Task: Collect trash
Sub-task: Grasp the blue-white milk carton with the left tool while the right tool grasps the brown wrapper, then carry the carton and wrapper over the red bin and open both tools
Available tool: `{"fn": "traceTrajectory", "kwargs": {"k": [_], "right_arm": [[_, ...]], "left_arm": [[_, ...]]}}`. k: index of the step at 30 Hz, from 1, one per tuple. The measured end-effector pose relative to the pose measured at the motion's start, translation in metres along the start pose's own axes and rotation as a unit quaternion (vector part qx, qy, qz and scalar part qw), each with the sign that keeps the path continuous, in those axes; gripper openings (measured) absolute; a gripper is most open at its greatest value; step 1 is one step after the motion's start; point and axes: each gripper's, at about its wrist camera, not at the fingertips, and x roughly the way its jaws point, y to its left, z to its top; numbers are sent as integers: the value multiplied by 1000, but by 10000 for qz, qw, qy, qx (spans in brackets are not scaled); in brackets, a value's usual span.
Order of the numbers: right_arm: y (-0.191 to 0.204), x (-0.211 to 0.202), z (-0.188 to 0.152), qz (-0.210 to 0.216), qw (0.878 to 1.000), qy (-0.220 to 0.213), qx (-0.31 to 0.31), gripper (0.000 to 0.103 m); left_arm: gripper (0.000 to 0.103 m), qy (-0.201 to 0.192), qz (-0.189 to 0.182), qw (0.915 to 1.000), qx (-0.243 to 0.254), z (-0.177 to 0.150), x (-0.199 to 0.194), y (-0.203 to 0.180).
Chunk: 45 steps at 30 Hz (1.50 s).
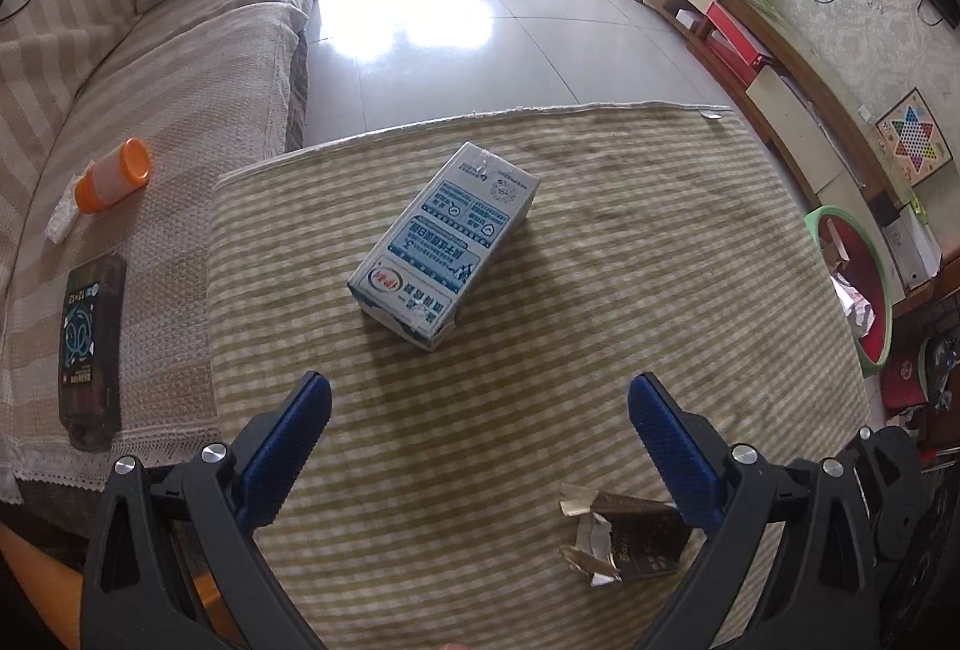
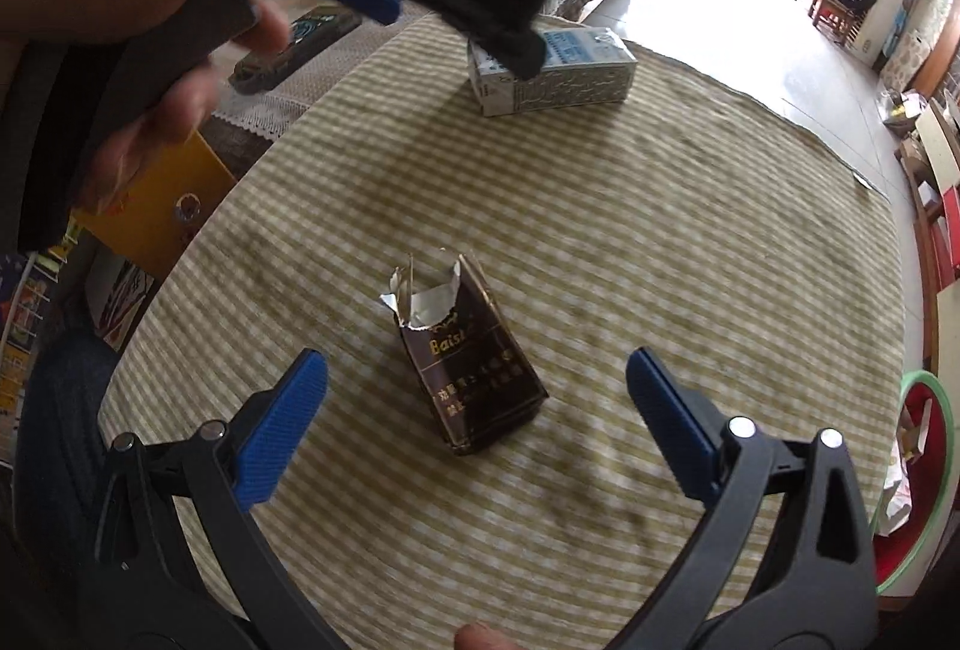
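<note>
Task barely begun, judging by layout: nothing gripped, both pieces of trash lying on the striped cloth (image 1: 600,242), none in transit.

Seen in the bin (image 1: 828,218) at far right, green rim w/ red inside: some crumpled paper + scraps. Whether that counts as work done, can't say.

Left to collect, at min: carton (image 1: 444,245) and pack (image 2: 474,368). Also on the sofa (image 1: 180,68) to the left: orange-capped bottle (image 1: 114,176) + dark flat packet (image 1: 90,344); may or may not count as trash.

Left gripper (image 1: 479,410): fingers spread wide, empty. Carton ahead of the tips, roughly centred on the gap but well beyond it, not btwn the pads, lying flat, long axis angled to upper right. Pack close by the right finger (image 1: 672,446) in this view, partly hidden behind it; contact can't be told.

Right gripper (image 2: 477,389): also wide, empty. Pack standing upright, leaning a bit, torn foil top open, sitting in the gap btwn the tips, slightly nearer the left pad, apart from both. Looks about lined up for a pinch; prob needs a small push fwd before closing.

Left gripper body + hand (image 2: 174,104) cross the upper left of the right wrist view, blurred, above the carton.
</note>
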Motion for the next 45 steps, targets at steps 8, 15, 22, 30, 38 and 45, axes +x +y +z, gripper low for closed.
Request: {"fn": "traceTrajectory", "kwargs": {"k": [8,15,22,30,38,45], "right_arm": [[15,23,3,33,9992,77,-380,97],[9,39,0,158,9991,294,-249,73],[4,39,0,81,9992,295,-271,51],[-6,20,-6,130,9996,240,-76,43],[-20,-20,-19,57,9998,-54,207,42],[-49,-70,-32,-144,9971,-447,600,42]], "left_arm": [[95,421,302,9977,435,39,58,7],[93,684,306,9936,840,48,82,8],[62,773,289,9923,928,49,90,9],[51,535,386,9945,816,36,67,0],[51,230,363,9961,776,15,26,-20],[51,-50,310,9967,744,1,-13,-49]]}}
